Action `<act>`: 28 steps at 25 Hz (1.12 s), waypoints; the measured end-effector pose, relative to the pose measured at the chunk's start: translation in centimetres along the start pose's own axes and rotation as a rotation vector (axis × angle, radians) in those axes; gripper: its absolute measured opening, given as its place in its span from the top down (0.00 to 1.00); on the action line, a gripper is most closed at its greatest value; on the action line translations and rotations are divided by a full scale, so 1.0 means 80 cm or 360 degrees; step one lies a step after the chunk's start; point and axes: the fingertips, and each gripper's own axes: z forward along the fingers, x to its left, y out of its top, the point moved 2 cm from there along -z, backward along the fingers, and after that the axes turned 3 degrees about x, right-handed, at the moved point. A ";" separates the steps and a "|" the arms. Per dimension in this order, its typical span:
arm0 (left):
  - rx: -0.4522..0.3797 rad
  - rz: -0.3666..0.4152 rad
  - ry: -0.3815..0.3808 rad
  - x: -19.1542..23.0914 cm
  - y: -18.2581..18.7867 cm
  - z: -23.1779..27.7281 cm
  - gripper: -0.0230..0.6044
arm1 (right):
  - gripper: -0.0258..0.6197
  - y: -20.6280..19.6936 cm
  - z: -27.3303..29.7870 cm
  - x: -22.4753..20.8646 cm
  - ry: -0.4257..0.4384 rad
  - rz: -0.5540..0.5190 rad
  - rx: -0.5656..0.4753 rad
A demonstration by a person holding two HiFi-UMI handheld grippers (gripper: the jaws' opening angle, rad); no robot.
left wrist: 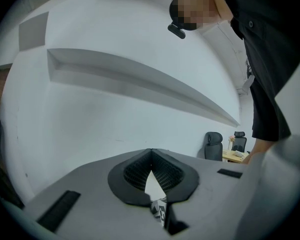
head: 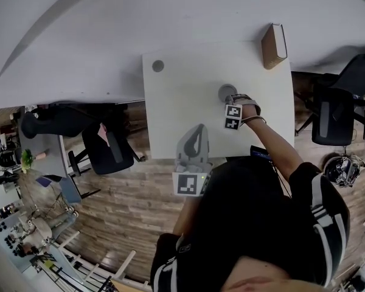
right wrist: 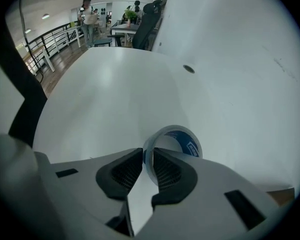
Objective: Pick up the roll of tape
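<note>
A roll of clear tape (head: pixel 226 92) with a blue-printed core lies flat on the white table (head: pixel 170 114), right of the middle. My right gripper (head: pixel 230 100) points steeply down onto it. In the right gripper view the roll of tape (right wrist: pixel 182 138) has its near wall between the two pads of the right gripper (right wrist: pixel 149 153), one pad inside the ring and one outside, both against the wall. My left gripper (head: pixel 198 131) hovers over the table's near edge, shut and holding nothing. In its own view the left gripper (left wrist: pixel 150 151) faces a bare white wall.
A brown box-like book (head: pixel 274 45) stands at the table's far right corner. A round cable hole (head: pixel 158 66) sits at the far left. Black office chairs stand left (head: pixel 109 148) and right (head: pixel 334 114) of the table. A white wall runs behind it.
</note>
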 end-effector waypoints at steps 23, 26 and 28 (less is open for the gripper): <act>-0.0178 0.0010 -0.0142 -0.131 -0.078 -0.360 0.93 | 0.84 -0.022 -0.271 0.334 -0.0223 0.0795 -0.0447; -0.0216 0.0016 -0.0166 -0.154 -0.073 -0.389 0.93 | 0.84 -0.015 -0.350 0.354 -0.0301 0.1010 -0.0737; -0.0242 0.0028 -0.0182 -0.170 -0.069 -0.402 0.93 | 0.84 -0.013 -0.401 0.367 -0.0373 0.1095 -0.0922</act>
